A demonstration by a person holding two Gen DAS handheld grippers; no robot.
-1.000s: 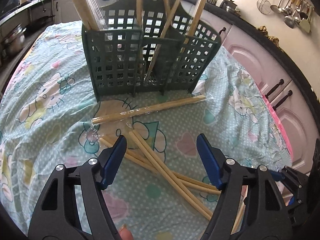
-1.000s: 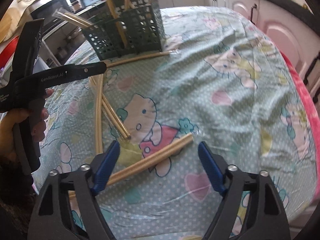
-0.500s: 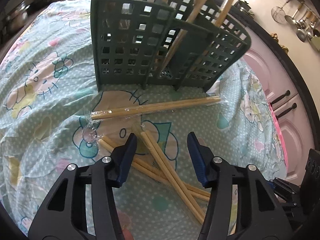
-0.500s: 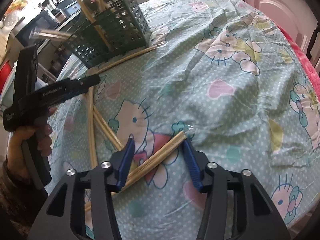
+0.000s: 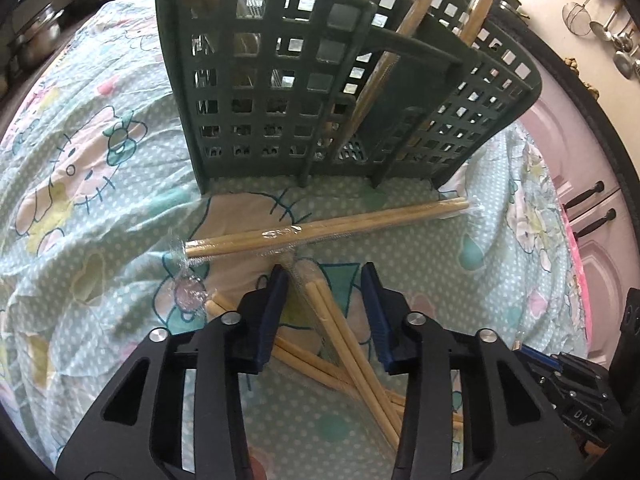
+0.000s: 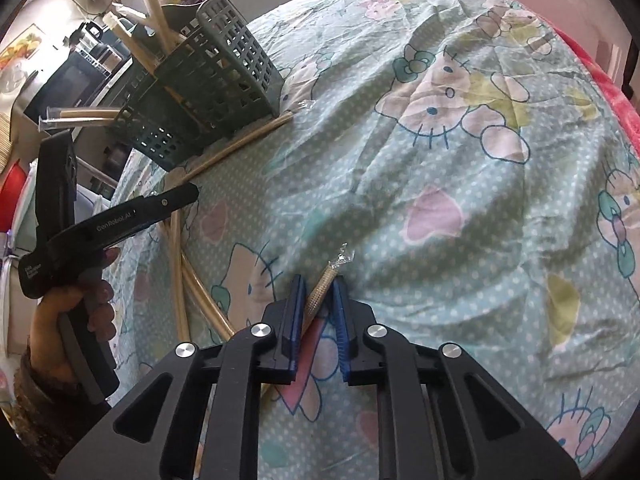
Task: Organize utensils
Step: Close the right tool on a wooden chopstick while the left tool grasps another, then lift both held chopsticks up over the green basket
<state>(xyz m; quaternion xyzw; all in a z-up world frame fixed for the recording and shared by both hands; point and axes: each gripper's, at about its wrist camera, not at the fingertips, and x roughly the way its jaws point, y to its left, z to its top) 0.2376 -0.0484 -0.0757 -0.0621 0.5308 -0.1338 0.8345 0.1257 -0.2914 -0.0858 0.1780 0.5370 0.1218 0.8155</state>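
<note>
Right gripper (image 6: 317, 284) closing, blue pads squeezing a wrapped chopstick pair (image 6: 325, 279), left gripper (image 5: 325, 276) closing but still apart around another chopstick pair (image 5: 320, 294), one more wrapped pair (image 5: 320, 229) just past it, green utensil basket (image 5: 280, 92) farther off on the cartoon-cat cloth (image 5: 92, 184).

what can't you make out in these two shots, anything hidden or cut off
- Left wrist view: the tops of the chopsticks in the green utensil basket are cut off by the top edge.
- Left wrist view: the lower ends of the wrapped chopstick pair are hidden under the left tool.
- Right wrist view: the wrapped chopsticks run under the right tool, so their lower end is hidden.
</note>
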